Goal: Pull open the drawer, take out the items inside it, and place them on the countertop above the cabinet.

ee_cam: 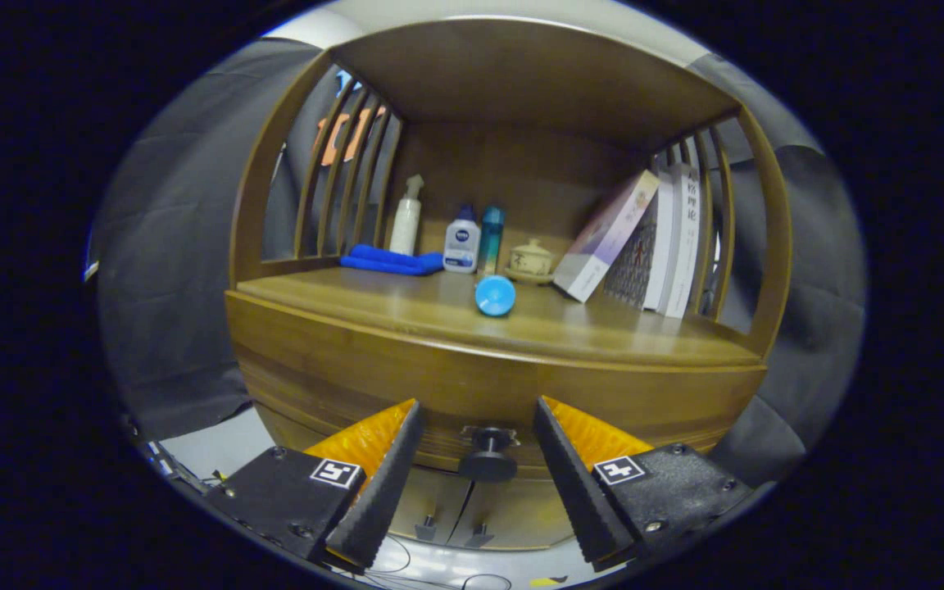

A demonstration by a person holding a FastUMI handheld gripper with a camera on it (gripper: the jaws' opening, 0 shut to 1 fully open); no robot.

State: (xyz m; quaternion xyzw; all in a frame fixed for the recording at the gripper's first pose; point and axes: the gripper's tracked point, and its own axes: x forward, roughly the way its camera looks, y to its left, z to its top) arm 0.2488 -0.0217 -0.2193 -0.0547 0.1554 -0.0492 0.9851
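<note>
A folded blue cloth (390, 260) lies at nine o'clock of a white pump bottle (406, 217), with a white-and-blue bottle (462, 239) and a slim teal bottle (491, 236) just beside at three o'clock. At three o'clock of those sits a small lidded ceramic pot (530, 260), and a blue ball (495, 295) rests at six o'clock of the teal bottle. Farther toward three o'clock, a leaning book (605, 236) tilts against upright books (673, 242).

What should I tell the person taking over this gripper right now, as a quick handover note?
Gripper: open, fingers on either side of the drawer knob, not touching it.
Drawer: closed, so its contents are hidden.
Countertop: already holds a blue cloth, three bottles, a small lidded jar, a blue round object and leaning books.
Done: gripper lined up with the knob.
Left: close on the knob, pull the drawer open, lift the items out and set them on free countertop space.
</note>
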